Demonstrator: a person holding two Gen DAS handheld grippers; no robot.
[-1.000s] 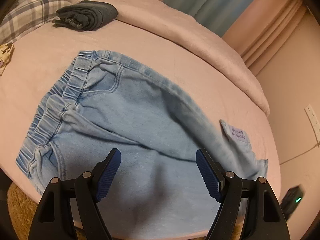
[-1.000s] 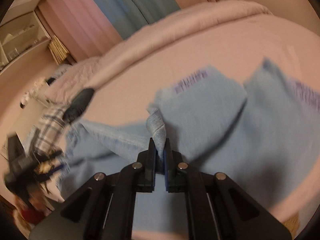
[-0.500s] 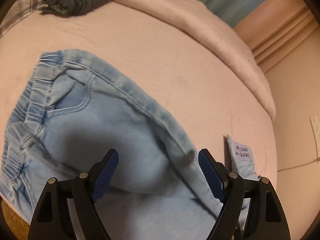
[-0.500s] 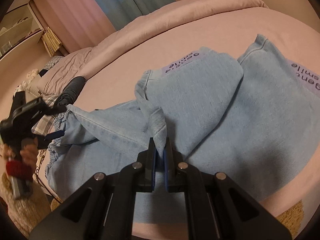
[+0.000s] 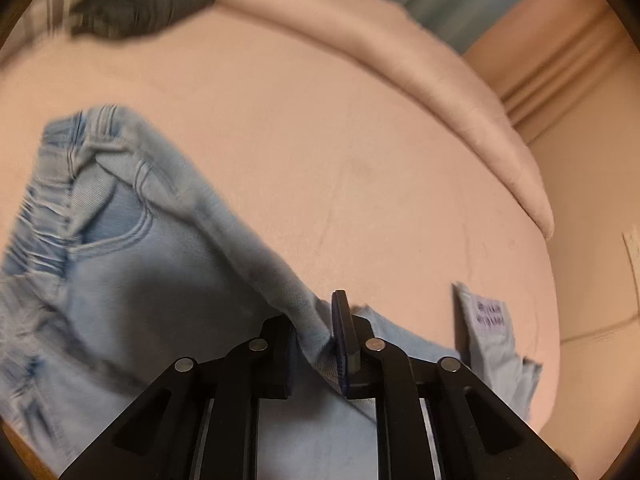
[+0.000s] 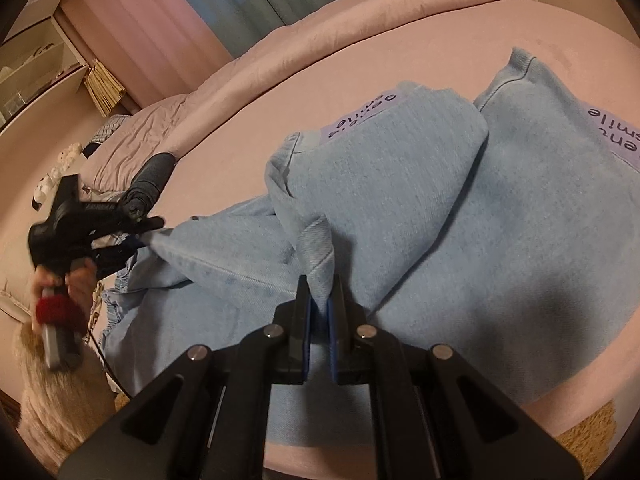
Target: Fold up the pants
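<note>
Lying lengthwise along the near edge of the pink bed (image 5: 360,168), the light-blue pants (image 6: 420,200) run their long axis from the gathered waistband (image 5: 44,216) at the left to the two hem ends with printed labels at the right, the nearer leg rumpled over the other. The left gripper (image 5: 320,332) has just been closing and now pinches the far side seam of the pants near the waist end, while the right gripper (image 6: 319,308) holds a raised fold of denim at mid-leg between pressed-together pads. Beyond the pants the sheet lies bare up to the rolled duvet (image 6: 320,48), with only a dark folded garment (image 5: 144,8) near the pillows.
</note>
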